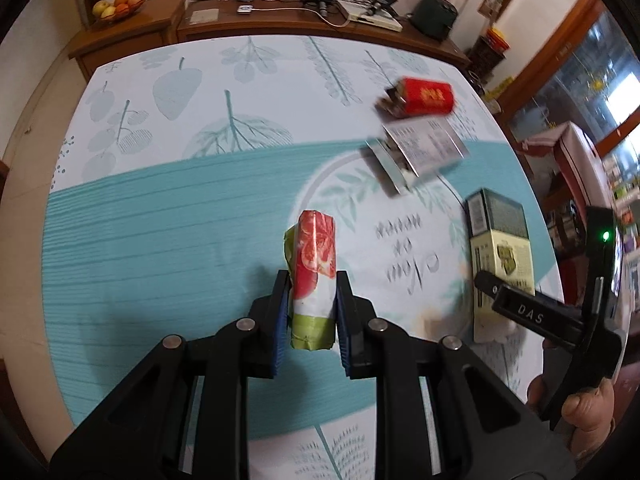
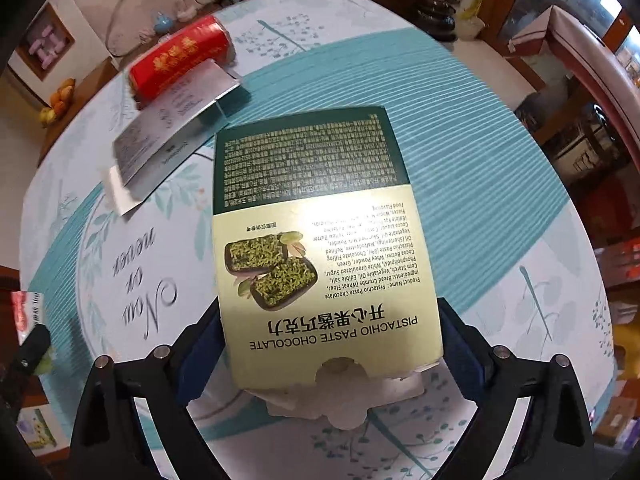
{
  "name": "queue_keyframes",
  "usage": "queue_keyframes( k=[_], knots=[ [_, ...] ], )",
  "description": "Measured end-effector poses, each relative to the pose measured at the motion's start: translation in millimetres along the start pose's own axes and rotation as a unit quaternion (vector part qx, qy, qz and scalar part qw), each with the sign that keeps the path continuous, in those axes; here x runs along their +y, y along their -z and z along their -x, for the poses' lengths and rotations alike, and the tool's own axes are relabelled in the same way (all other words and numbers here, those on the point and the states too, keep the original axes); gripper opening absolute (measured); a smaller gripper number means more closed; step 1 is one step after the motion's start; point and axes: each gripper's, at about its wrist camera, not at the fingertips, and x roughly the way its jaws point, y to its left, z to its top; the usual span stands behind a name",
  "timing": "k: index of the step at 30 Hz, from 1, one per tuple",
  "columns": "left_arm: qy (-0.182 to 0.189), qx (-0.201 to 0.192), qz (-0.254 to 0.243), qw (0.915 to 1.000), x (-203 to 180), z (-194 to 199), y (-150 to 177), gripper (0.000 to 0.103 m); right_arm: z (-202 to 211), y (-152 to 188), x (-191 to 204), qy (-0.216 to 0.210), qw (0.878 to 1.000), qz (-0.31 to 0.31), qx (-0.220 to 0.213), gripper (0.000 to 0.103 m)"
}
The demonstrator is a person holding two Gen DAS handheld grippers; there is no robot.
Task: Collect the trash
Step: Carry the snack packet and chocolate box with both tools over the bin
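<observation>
My left gripper [image 1: 313, 292] is shut on a small red, white and green juice carton [image 1: 314, 276], held above the table. My right gripper [image 2: 332, 344] is shut on a green and cream pistachio chocolate box [image 2: 320, 248], its pads on the box's two sides; this box also shows at the right of the left wrist view [image 1: 500, 256]. A red box [image 1: 424, 96] and a silver-grey box [image 1: 420, 152] lie on the table further off; they also show in the right wrist view, the red box [image 2: 180, 60] and the silver-grey box [image 2: 172, 132].
The round table [image 1: 160, 220] has a teal and white leaf-patterned cloth. A wooden sideboard [image 1: 132, 40] behind it holds a fruit bowl [image 1: 120, 4], cables and small devices. Furniture and cartons stand at the right [image 2: 580, 60].
</observation>
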Motion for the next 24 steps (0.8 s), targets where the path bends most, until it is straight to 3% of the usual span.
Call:
queue_keyframes(
  k=[7,11,16,24],
  knots=[
    [0.020,0.011,-0.026,0.9994,-21,26,43,0.018,45,50,-33,-0.065,0.997,-0.006,-0.038,0.095],
    [0.036,0.015,-0.048,0.9981,-37,53,78,0.018,89,99,-53,-0.108,0.993,0.003,-0.053,0.095],
    [0.064,0.025,-0.070,0.9952,-63,83,129,0.018,142,172,-93,-0.159,0.985,0.005,-0.060,0.095],
    [0.132,0.062,-0.113,0.9828,-121,121,238,0.018,177,314,-172,-0.197,0.979,-0.009,-0.043,0.095]
  ],
)
